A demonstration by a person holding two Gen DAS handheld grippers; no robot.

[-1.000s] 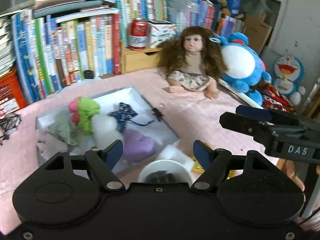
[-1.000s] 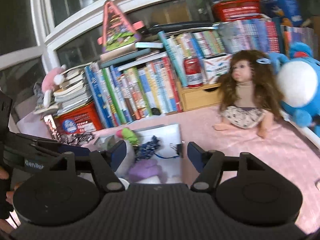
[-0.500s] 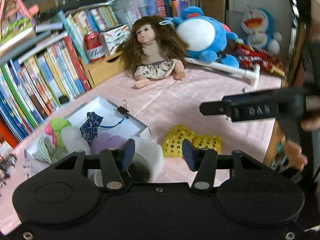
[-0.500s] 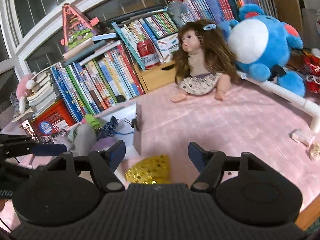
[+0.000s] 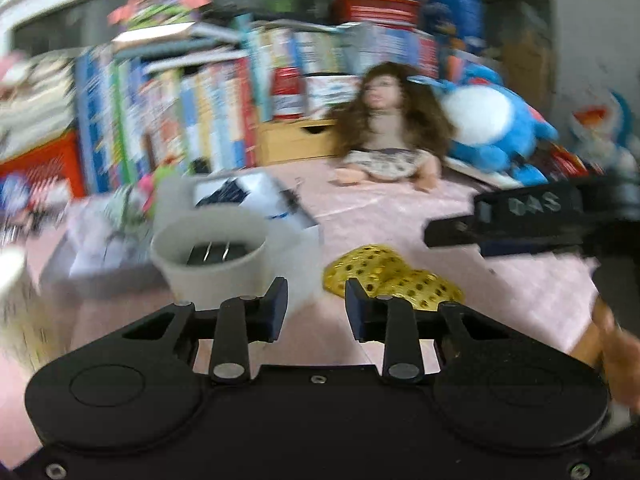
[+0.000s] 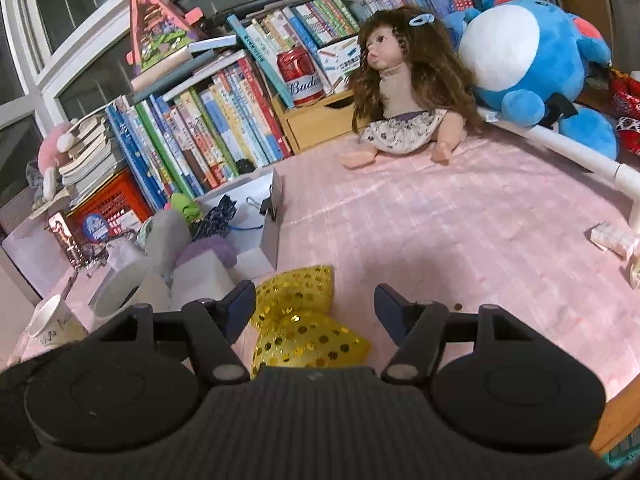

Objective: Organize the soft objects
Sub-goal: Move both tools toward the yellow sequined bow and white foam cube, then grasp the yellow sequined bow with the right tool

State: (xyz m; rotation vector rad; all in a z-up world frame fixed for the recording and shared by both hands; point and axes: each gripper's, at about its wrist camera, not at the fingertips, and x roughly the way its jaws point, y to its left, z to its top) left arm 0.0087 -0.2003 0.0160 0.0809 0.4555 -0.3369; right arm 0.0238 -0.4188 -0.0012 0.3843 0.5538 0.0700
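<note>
The step in hand is judged to be the approach to the yellow sequinned soft cloth piece, which lies on the pink tablecloth just beside the shallow white cardboard tray that already holds several soft items.

The right gripper is seen above the cloth with its jaws set wide and closing; only the left part of the cloth lies between them, and no pad is pressed on it. The left gripper is drawn in to its narrowest setting, with nothing between the fingers; the yellow cloth lies just beyond its right finger. The left wrist view is blurred, so finer contact there cannot be told.

A white paper cup stands near the tray, close to the left gripper.

For the next move, the right gripper would need to be lowered and centred on the cloth, so that a fold is taken between the pads. The material is expected to be limp and slippery, so a firm pinch is advised before it is carried to the tray.
</note>
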